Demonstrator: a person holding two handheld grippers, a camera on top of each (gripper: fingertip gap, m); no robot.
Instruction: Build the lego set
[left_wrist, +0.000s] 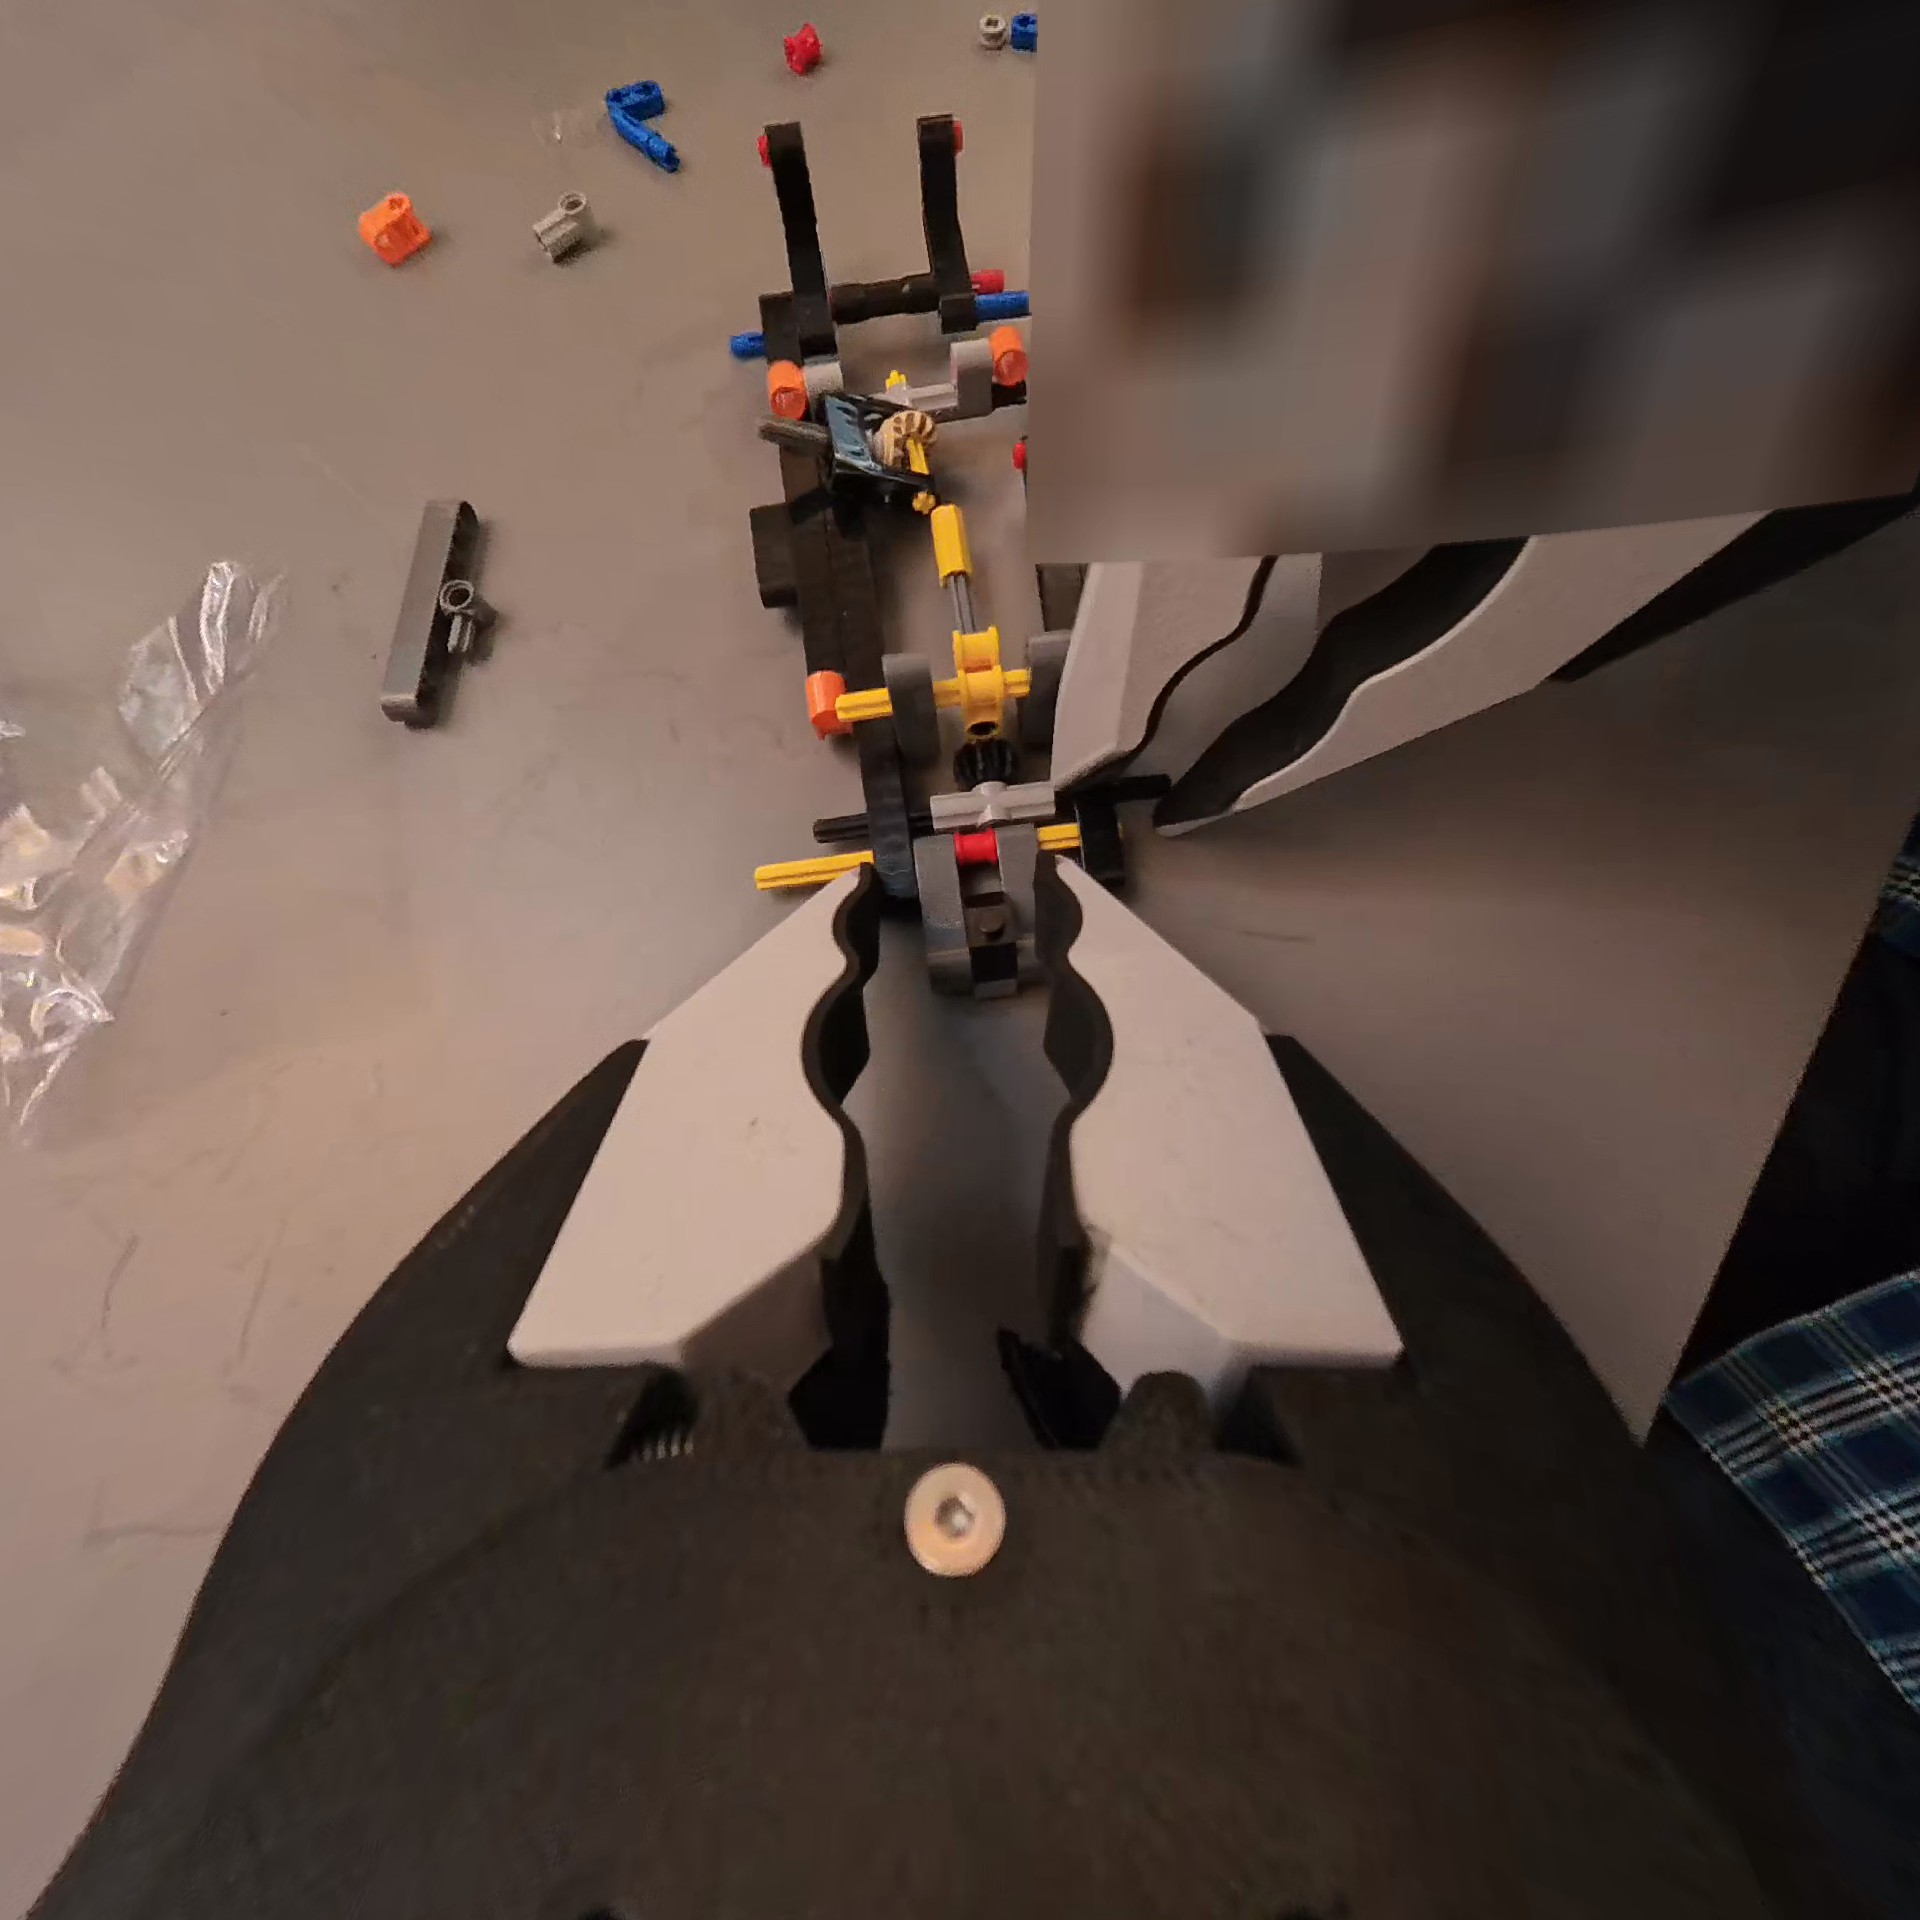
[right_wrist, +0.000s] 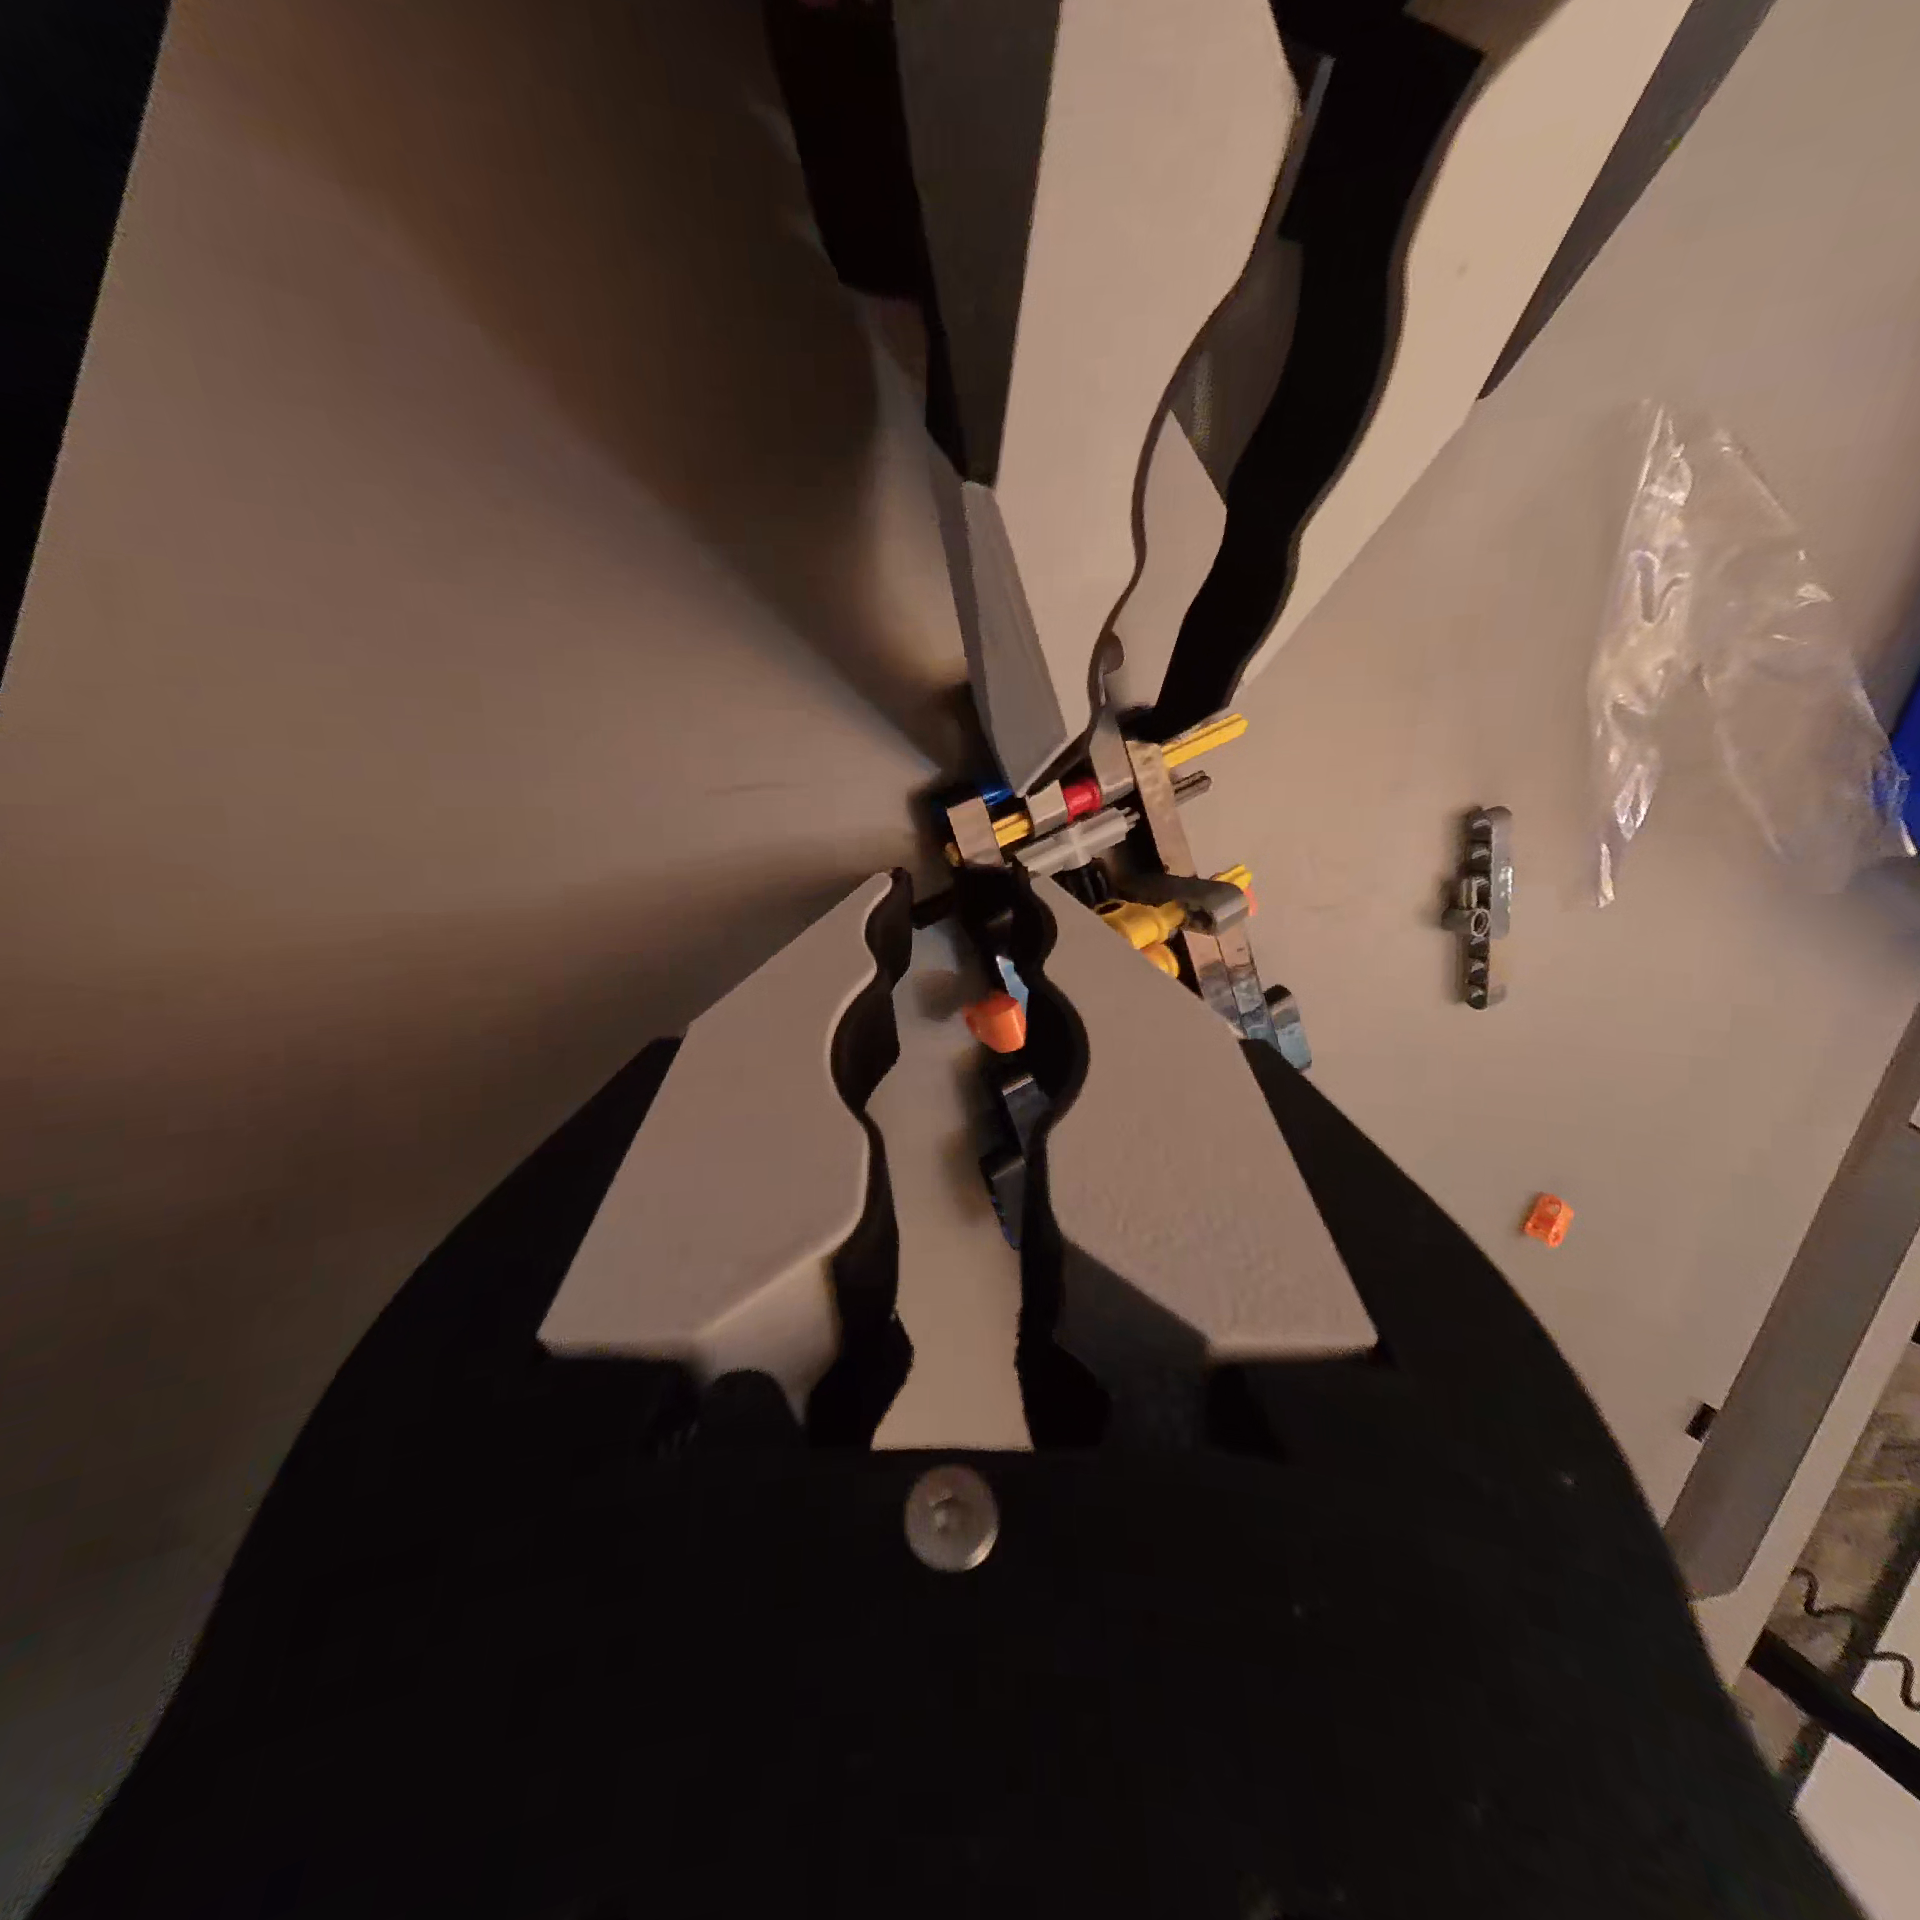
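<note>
A long lego assembly (left_wrist: 831, 582) of black beams, yellow axles and orange pins lies on the grey table (left_wrist: 416, 1039), running away from me. My left gripper (left_wrist: 956, 883) is shut on its near grey end block (left_wrist: 971, 956). My right gripper (left_wrist: 1132, 800) comes in from the right, with its tips closed on a black part on the assembly's side. In the right wrist view the right gripper (right_wrist: 971, 894) holds black parts of the assembly (right_wrist: 1081, 842). The left gripper (right_wrist: 1070, 758) meets it from above.
Loose parts lie left of the assembly: a grey beam (left_wrist: 431, 613), an orange piece (left_wrist: 393, 227), a grey connector (left_wrist: 561, 223), a blue angled piece (left_wrist: 642, 125) and a red piece (left_wrist: 802, 47). A clear plastic bag (left_wrist: 104, 810) lies far left. A plaid sleeve (left_wrist: 1808, 1455) is at the right. My two grippers' fingertips are within a few centimetres of each other. Left tips and right tips are each some 20 cm from the grey connector (left_wrist: 561, 223).
</note>
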